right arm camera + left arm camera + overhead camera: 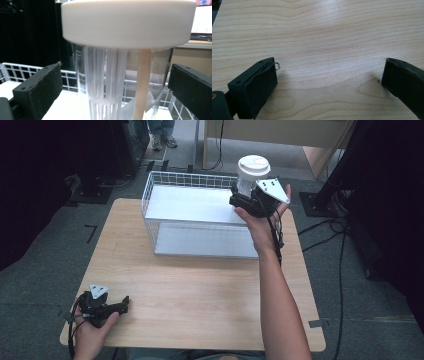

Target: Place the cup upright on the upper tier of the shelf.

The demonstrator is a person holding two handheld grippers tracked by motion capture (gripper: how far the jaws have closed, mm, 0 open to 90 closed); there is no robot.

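Note:
A clear plastic cup (254,172) with a white lid stands at the back right corner of a white wire basket (150,200). In the right gripper view the cup (112,82) shows white ribbed pieces and a wooden stick inside. My right gripper (246,194) reaches level to it, and its jaws stand wide on either side of the cup (116,82) without pressing on it. My left gripper (124,304) rests low at the near left of the wooden table (200,290). It is open with only bare wood between its fingers (329,75).
The basket takes up the far middle of the table, and its wire wall (15,70) runs behind the cup. Cables (330,227) lie on the floor to the right. Black stands flank the table, and a person's feet (163,141) show at the back.

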